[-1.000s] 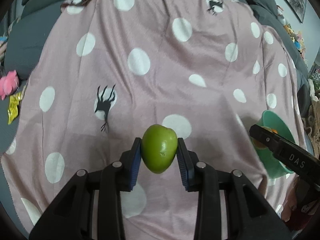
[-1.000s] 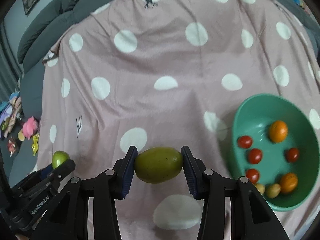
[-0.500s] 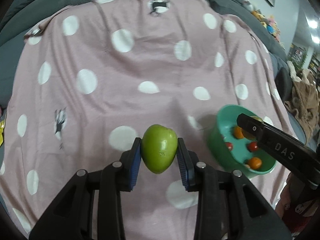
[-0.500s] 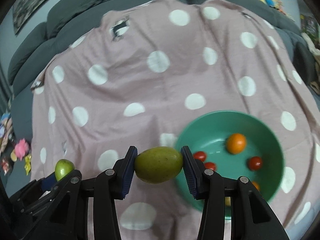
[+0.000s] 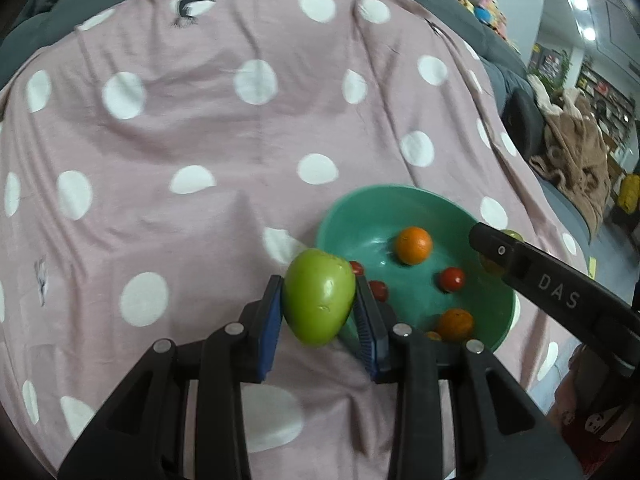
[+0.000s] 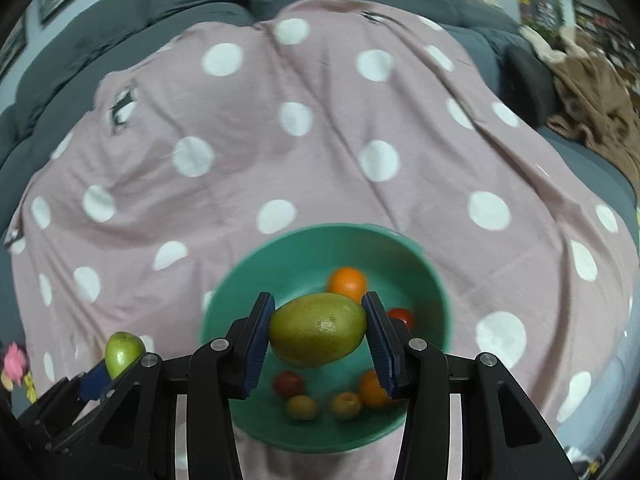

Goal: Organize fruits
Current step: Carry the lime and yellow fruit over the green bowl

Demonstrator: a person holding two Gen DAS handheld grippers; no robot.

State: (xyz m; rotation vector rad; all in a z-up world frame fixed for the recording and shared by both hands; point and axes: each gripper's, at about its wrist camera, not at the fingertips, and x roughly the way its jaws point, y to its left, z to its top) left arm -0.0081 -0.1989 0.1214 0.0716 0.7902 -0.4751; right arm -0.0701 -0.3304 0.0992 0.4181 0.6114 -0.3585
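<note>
My left gripper (image 5: 318, 304) is shut on a green apple (image 5: 319, 297), held just left of the green bowl's rim (image 5: 384, 192). My right gripper (image 6: 318, 330) is shut on a yellow-green mango (image 6: 318, 330) and holds it above the middle of the same bowl (image 6: 248, 276). The bowl holds oranges (image 5: 413, 245), small red tomatoes (image 5: 452, 279) and small yellow fruits (image 6: 302, 407). The right gripper's arm (image 5: 552, 292) crosses the bowl's right side in the left wrist view. The apple in the left gripper (image 6: 123, 352) shows at lower left in the right wrist view.
The bowl sits on a pink blanket with white dots (image 5: 240, 140) spread over a grey sofa (image 6: 224, 8). A brown blanket (image 6: 596, 96) lies at the far right. Small toys (image 6: 14, 364) lie at the left edge.
Both grippers have moved right toward the bowl with their fruit. The mango is now over the bowl's middle and the apple is at its left rim.
</note>
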